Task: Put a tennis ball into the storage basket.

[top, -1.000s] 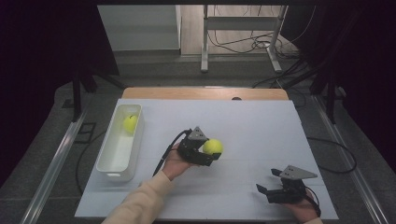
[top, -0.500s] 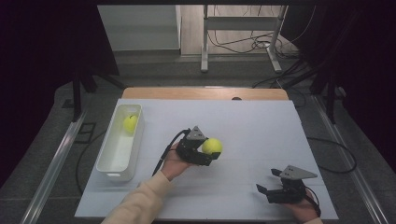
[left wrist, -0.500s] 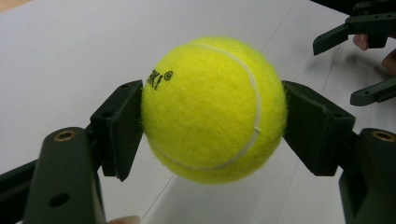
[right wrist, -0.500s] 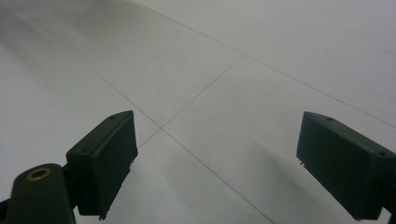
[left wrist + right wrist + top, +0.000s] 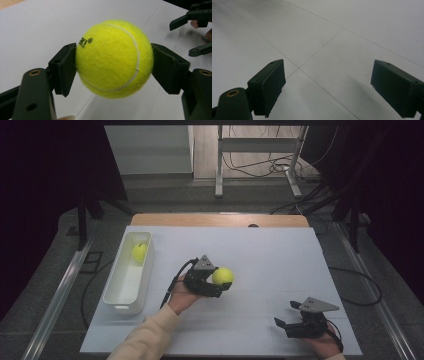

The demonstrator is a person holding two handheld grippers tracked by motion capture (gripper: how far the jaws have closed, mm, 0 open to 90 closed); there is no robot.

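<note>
Tennis ball [image 5: 113, 58] is clenched between the left gripper [image 5: 212, 282] pads; could get dropped short of the bin [image 5: 116, 296] at 9 o'clock. Right gripper [image 5: 290, 317] left gaping, empty.

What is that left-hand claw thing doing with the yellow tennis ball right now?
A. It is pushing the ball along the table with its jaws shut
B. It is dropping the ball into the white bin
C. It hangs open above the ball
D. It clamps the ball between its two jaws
D: in the left gripper view the left gripper has a black pad pressed on each side of the tennis ball, off the table.
</note>
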